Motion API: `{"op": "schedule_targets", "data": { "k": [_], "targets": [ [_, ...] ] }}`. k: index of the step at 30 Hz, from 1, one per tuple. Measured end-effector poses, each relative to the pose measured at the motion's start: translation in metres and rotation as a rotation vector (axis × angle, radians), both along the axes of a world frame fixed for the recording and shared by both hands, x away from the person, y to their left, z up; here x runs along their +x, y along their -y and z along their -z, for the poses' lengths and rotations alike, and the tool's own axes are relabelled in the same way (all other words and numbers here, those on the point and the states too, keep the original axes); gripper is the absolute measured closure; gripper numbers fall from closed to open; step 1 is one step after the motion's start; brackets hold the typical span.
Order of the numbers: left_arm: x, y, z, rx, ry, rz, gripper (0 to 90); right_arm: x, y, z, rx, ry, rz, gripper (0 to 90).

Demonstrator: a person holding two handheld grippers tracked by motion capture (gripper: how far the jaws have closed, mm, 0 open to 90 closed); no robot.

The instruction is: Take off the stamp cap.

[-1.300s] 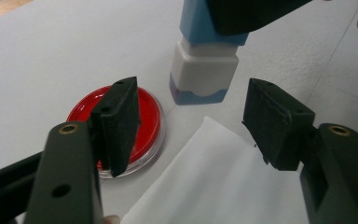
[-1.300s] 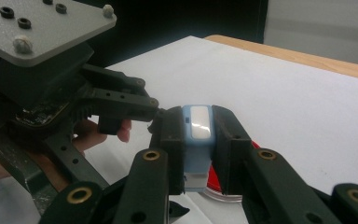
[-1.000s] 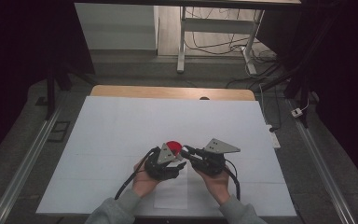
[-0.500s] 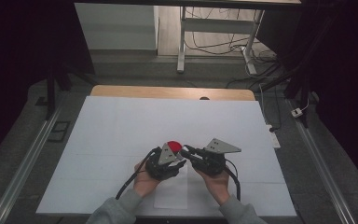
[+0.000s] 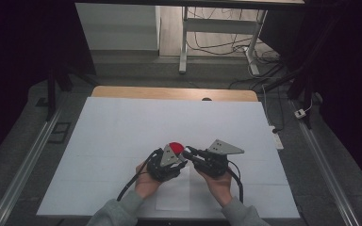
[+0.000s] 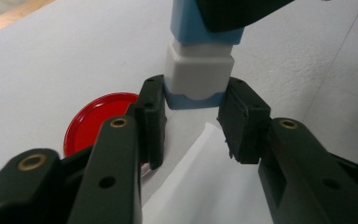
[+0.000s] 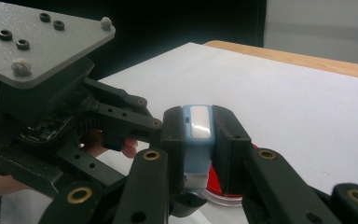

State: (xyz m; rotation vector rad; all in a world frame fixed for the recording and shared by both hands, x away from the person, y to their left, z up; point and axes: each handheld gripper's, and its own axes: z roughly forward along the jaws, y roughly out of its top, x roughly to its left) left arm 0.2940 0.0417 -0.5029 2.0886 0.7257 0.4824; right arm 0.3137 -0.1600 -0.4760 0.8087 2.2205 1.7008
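Left jaws closed on blue-white block [image 6: 198, 70] | right jaws grip other end

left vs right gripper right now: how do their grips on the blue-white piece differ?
The right gripper is shut on the blue body of the piece, flat sides clamped; the left gripper has just been closing on its white end, pads at the lower edge. The left's jaws stand wider than the right's. The red lid lies by the left's jaws, behind the right's. Both hold the same piece above the table.
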Motion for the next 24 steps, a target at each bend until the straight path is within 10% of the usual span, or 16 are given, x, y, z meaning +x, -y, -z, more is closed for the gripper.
{"op": "schedule_targets", "data": {
  "k": [24],
  "targets": [
    [-0.0005,0.0,0.0021,0.022,0.014,0.012,65.0,0.0006,-0.0004,0.0012,0.001,-0.013,0.006,75.2]
  ]
}}
